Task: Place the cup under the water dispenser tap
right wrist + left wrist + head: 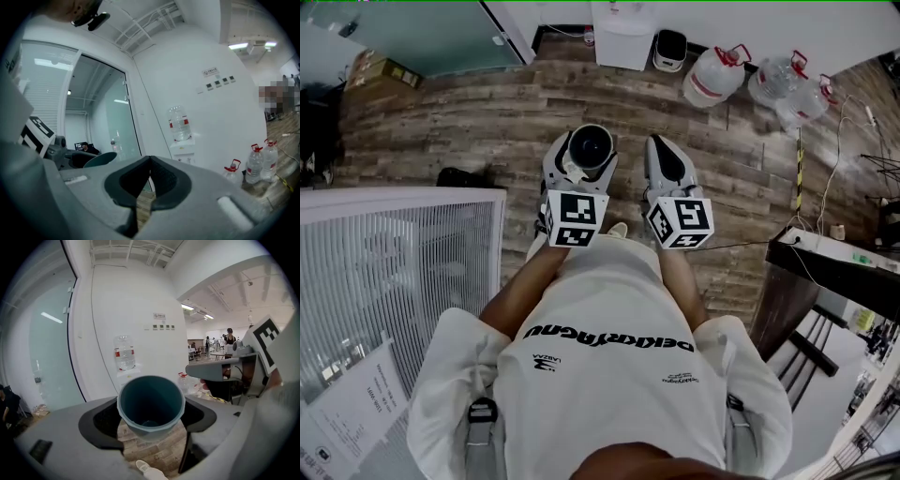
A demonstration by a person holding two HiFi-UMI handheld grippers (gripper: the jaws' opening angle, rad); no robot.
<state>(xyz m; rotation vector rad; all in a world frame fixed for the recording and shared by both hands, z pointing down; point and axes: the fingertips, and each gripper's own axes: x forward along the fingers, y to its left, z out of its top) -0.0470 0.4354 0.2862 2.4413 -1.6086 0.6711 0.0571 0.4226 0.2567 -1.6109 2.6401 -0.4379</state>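
Between the jaws of the left claw (584, 161), a teal cup (151, 401) is clamped by its lower body, the jaws being spread wide around it and its open mouth being turned back toward the camera on that claw. Just to the right of it, the right claw (149, 180) is held at about the same height with its jaws closed together and nothing between them. Both claws are carried in front of a person in a white shirt (609, 356), above a wooden plank floor (487, 122). Far ahead, against the white wall, a white water dispenser (623, 36) is seen, with an upturned clear bottle (179, 123) seated on top; the cup is well apart from it. To the right of the dispenser, several large water jugs (717, 73) with red handles are stood on the floor. A glass partition (51, 357) is seen to the left of the dispenser. At the near left a white slatted panel (403, 253) is seen, and at the right the edge of a dark desk (834, 267).
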